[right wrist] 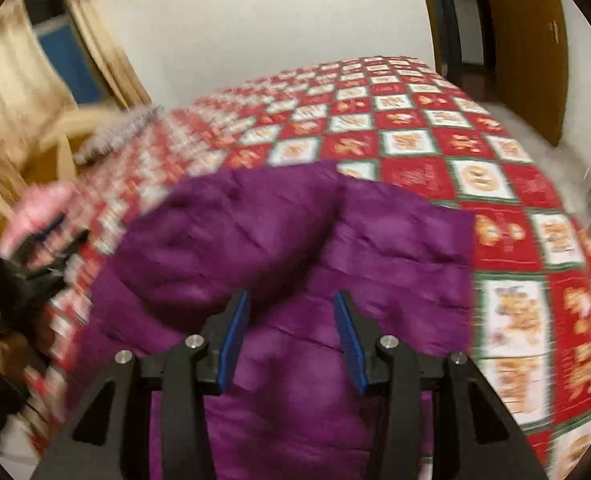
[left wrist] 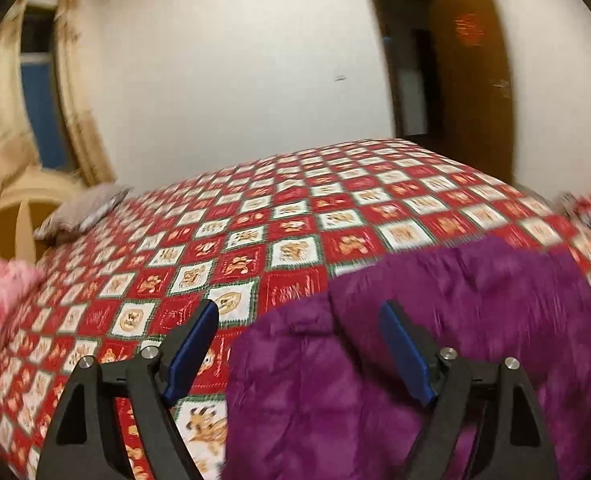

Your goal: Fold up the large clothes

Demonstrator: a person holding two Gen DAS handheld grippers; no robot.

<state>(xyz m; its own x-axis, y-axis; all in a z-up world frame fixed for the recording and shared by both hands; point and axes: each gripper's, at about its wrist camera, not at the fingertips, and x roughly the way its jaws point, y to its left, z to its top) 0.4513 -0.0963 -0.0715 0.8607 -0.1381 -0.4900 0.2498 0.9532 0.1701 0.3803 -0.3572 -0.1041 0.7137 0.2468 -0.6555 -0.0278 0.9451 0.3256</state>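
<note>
Purple padded jacket [right wrist: 279,240] lies spread on the red-and-white checked bedspread [left wrist: 223,248], near the bed's front edge; it looks puffy, soft and light for its bulk, probably slick-surfaced, so it should slump and slide. Best taken at a hem or sleeve edge, pinching 1 thin layer, not the stuffing. From the left: 1 pink fluffy garment [left wrist: 3,292], 1 grey pillow [left wrist: 83,212], 1 purple jacket, 1 brown door [left wrist: 471,80]. Left gripper [left wrist: 299,344] is spread wide, holding nothing, over the jacket's left edge. Right gripper [right wrist: 291,340] is also spread, empty, above its middle.
</note>
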